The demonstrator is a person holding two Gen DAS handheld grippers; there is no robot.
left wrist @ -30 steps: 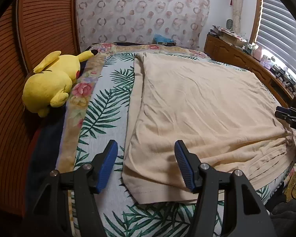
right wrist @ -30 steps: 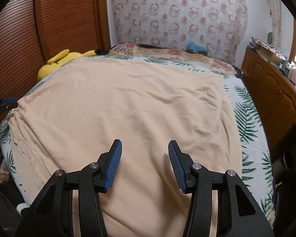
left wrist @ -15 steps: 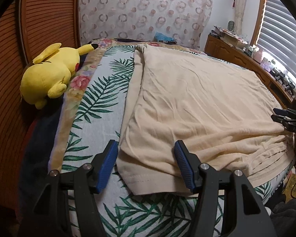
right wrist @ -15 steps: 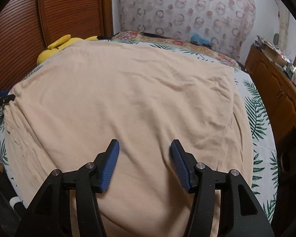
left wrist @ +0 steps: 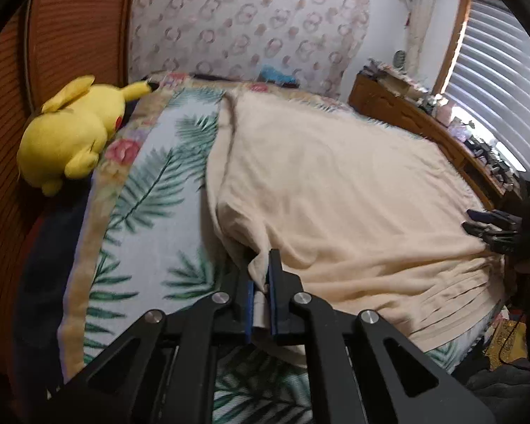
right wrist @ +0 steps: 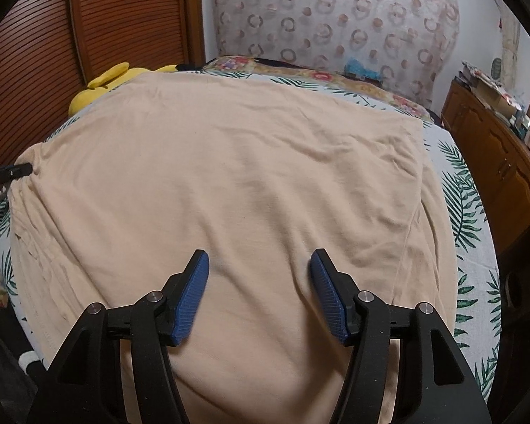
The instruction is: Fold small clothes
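A: State what the left wrist view shows that the right wrist view does not.

B: The left edge of the bed [left wrist: 148, 219] with its palm-leaf cover, and the whole yellow plush toy [left wrist: 69, 134] lying at that edge against the slatted wooden wall [left wrist: 70, 24]. It also shows the left gripper [left wrist: 260, 282], jaws pressed together and pinching the near left corner of the beige garment [left wrist: 335, 190], with a fold of cloth bunched up between the blue pads.

A: And the right wrist view?

B: The garment spread flat over most of the bed, and the bed's right edge beside a wooden cabinet [right wrist: 494, 162]. The right gripper [right wrist: 259, 289] sits low over the near part of the cloth; its jaws are spread and opening, gripping nothing.

A: List surrounding items.

B: A patterned curtain [right wrist: 335, 10] behind the bed, window blinds [left wrist: 505, 81] at right, small clutter on the cabinet top.

A: Any obstruction?

B: In the right wrist view the garment hides most of the toy. The right gripper appears at the left view's right edge, beside the cloth.
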